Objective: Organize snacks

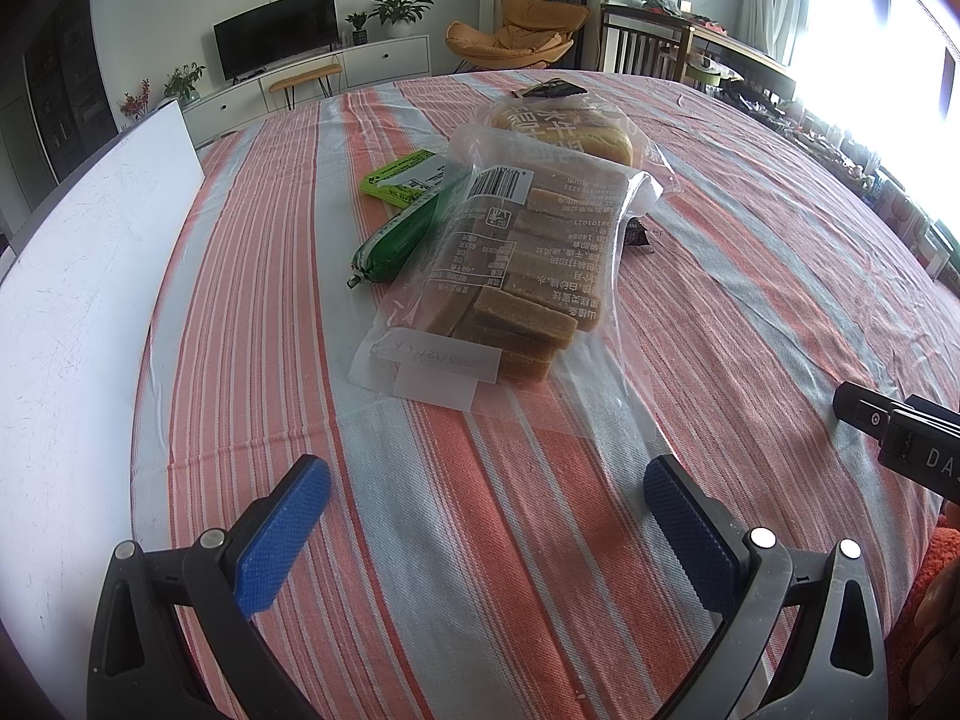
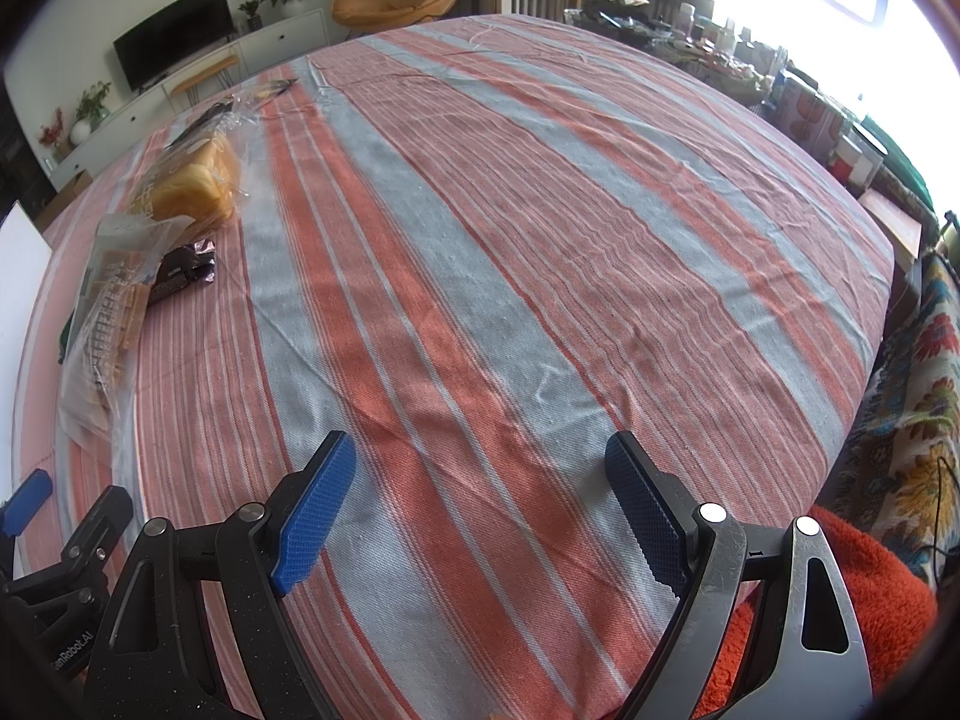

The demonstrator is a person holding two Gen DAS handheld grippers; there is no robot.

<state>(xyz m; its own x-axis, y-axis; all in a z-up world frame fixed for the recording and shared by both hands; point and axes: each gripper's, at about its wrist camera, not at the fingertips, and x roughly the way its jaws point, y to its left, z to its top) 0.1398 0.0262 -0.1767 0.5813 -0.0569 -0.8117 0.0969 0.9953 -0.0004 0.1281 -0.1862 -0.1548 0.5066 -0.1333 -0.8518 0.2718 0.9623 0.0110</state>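
A clear bag of brown snack bars (image 1: 510, 276) lies on the striped tablecloth ahead of my left gripper (image 1: 486, 516), which is open and empty. Beside it lie a green sausage-shaped pack (image 1: 399, 237) and a flat green packet (image 1: 405, 177). Behind it sits a bagged bread loaf (image 1: 564, 132), a small dark wrapper (image 1: 639, 235) to the right, and a black packet (image 1: 552, 87) further back. My right gripper (image 2: 480, 510) is open and empty over bare cloth. In the right wrist view the bar bag (image 2: 105, 306), bread (image 2: 192, 189) and dark wrapper (image 2: 183, 270) lie at far left.
A white board (image 1: 90, 258) lies along the table's left side. The striped tablecloth (image 2: 540, 240) covers the table. An orange fuzzy cloth (image 2: 828, 612) and patterned fabric (image 2: 912, 420) sit past the right edge. Cluttered items line the far right by the window.
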